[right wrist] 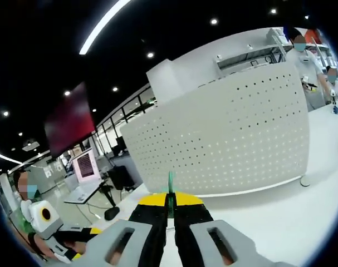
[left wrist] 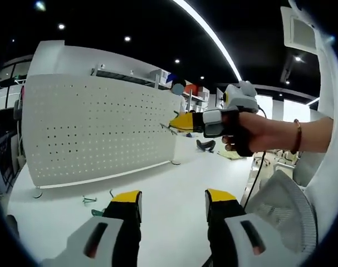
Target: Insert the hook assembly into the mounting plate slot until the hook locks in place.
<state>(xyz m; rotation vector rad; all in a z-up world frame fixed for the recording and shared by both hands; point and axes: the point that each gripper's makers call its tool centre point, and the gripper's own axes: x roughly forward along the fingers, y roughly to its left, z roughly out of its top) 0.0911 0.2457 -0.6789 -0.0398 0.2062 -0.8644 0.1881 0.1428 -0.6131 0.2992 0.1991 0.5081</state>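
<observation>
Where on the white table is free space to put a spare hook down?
Free: the table between the pegboard foot and the left gripper. Crowded: the near-left corner, where loose hooks lie.

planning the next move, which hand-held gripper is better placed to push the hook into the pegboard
Right. The right hand-held gripper is shut on a green hook and, in the left gripper view, sits up at the pegboard. The left hand-held gripper is open, empty and low over the table.

A white mesh chair (left wrist: 280, 208), a laptop (right wrist: 85, 172), and ceiling light strips (left wrist: 210, 33).
</observation>
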